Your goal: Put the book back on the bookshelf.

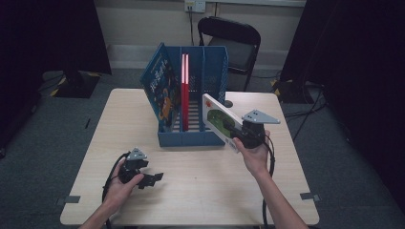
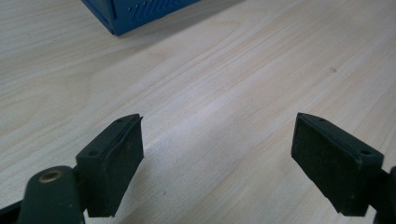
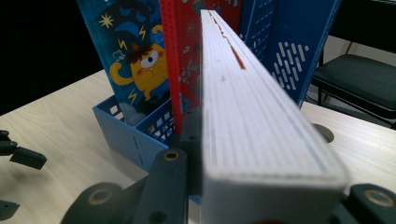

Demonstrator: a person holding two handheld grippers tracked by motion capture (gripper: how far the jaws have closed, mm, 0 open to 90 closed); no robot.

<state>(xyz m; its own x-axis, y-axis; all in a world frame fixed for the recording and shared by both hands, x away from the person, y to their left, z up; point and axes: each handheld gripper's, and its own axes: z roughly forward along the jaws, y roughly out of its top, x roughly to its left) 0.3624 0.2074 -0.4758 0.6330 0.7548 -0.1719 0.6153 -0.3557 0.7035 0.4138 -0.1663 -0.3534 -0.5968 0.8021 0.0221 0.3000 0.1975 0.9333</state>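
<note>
The right gripper [image 1: 240,135] is clamped on a white book [image 1: 219,121] held tilted just in front of the blue rack [image 1: 193,138] – its leading corner could catch the rack's divider or knock the red book [image 1: 185,90] over. The left gripper [image 1: 152,179] rests wide open and empty on the table [image 1: 200,191]

The table [image 1: 191,191] has a light wood-grain top with rounded corners and stands on grey carpeted floor [image 1: 47,138]. A black chair [image 1: 232,40] stands beyond its far edge, facing it. The rear wall [image 1: 143,21] is pale, with a white skirting strip and a wall socket [image 1: 195,5] near the top centre. Dark curtains [image 1: 47,33] flank both sides. Cables [image 1: 305,112] lie on the floor at right. Tape marks [image 1: 71,199] sit beside the table's near corners. Lighting is dim.
</note>
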